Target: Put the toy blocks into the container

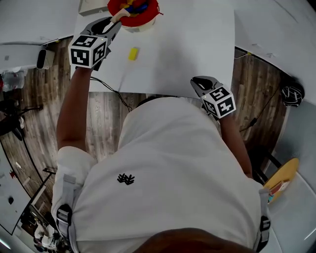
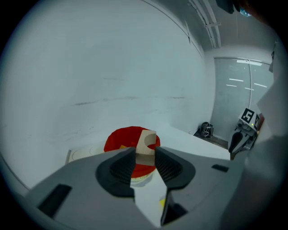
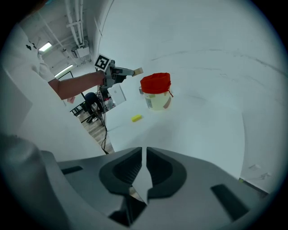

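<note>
A red-rimmed container [image 1: 134, 20] with several coloured blocks in it stands at the far edge of the white table [image 1: 187, 44]. My left gripper [image 1: 114, 21] hangs just left of its rim, shut on a tan wooden block [image 2: 146, 140] with a curved notch; the container [image 2: 121, 140] lies right behind the block. A yellow block [image 1: 133, 53] lies on the table short of the container. My right gripper [image 1: 200, 81] hovers over the table's near edge, its jaws together with nothing between them. From the right gripper view the container [image 3: 156, 90], yellow block [image 3: 137, 118] and left gripper [image 3: 128, 72] all show.
A flat white lid or tray [image 1: 93, 6] lies left of the container. A black cable [image 1: 106, 88] hangs off the table's near edge over wooden floor. More white tables stand at the right, with a black bundle [image 1: 292, 94] on the floor between.
</note>
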`<control>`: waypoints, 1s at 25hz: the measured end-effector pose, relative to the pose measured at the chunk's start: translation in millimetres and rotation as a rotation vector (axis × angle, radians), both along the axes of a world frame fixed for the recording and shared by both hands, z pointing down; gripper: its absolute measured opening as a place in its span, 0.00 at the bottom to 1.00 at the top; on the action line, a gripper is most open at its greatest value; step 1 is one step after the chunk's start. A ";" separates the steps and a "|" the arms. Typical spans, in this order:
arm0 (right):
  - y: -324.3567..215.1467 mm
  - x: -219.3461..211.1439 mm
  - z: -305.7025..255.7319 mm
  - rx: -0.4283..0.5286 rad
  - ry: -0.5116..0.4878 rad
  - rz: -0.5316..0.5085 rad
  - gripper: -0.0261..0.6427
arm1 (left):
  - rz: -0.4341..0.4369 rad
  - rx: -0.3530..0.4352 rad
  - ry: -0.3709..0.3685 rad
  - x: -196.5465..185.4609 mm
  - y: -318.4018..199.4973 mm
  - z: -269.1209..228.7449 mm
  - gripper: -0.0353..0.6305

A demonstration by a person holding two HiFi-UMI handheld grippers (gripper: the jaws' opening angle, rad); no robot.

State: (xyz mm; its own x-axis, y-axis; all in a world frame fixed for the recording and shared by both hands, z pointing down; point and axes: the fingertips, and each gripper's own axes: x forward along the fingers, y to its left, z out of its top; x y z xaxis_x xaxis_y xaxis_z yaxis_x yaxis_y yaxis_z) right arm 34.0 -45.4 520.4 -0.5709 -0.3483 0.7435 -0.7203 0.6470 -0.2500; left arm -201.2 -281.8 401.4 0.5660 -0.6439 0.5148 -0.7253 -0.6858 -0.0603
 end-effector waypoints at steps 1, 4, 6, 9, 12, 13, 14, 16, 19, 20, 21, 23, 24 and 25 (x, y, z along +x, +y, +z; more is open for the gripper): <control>1.3 3.6 -0.7 -0.001 -0.002 0.011 0.09 | 0.007 0.006 -0.017 5.4 -8.2 -1.6 0.26; 3.5 15.7 -5.3 0.004 -0.007 0.051 0.09 | 0.024 0.006 -0.061 20.5 -32.8 -0.9 0.26; 5.1 25.0 -8.0 0.008 -0.010 0.088 0.09 | 0.029 -0.003 -0.092 29.3 -49.4 2.8 0.26; 9.8 37.6 -7.4 0.006 -0.014 0.144 0.09 | 0.028 -0.013 -0.150 38.9 -74.8 14.0 0.26; 13.7 49.6 -4.1 0.004 -0.013 0.191 0.09 | 0.021 -0.036 -0.210 43.6 -98.1 33.3 0.26; 15.1 52.9 -3.6 0.003 -0.013 0.203 0.09 | 0.020 -0.046 -0.230 44.3 -104.5 39.7 0.26; 16.9 55.6 -3.4 0.001 -0.013 0.215 0.09 | 0.020 -0.057 -0.250 44.6 -110.0 45.7 0.26; 21.2 59.6 -2.7 -0.006 -0.014 0.236 0.09 | 0.020 -0.079 -0.293 44.1 -119.2 56.0 0.26; 25.9 63.9 -3.4 -0.013 -0.016 0.266 0.09 | 0.015 -0.115 -0.363 43.6 -129.0 66.9 0.26; 26.8 65.2 -4.3 -0.013 -0.016 0.274 0.09 | 0.018 -0.131 -0.386 44.4 -130.6 69.6 0.26; 27.7 66.5 -5.2 -0.013 -0.016 0.282 0.09 | 0.023 -0.149 -0.410 45.6 -131.5 72.3 0.26; 29.8 68.6 -6.0 -0.015 -0.015 0.294 0.09 | 0.032 -0.178 -0.455 48.2 -133.6 76.9 0.26; 30.7 69.3 -6.1 -0.016 -0.014 0.298 0.09 | 0.034 -0.186 -0.475 48.9 -135.7 78.9 0.26; 31.3 69.5 -6.2 -0.018 -0.013 0.301 0.09 | 0.035 -0.192 -0.496 48.9 -138.0 81.1 0.26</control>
State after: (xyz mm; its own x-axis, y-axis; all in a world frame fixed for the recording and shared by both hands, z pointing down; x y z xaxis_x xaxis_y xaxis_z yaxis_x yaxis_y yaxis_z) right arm 103.5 -14.1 514.2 -0.4535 -0.4902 0.7443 -0.8757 0.4004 -0.2698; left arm -152.3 -419.8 482.5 0.2446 -0.4967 0.8328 -0.6179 -0.7417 -0.2609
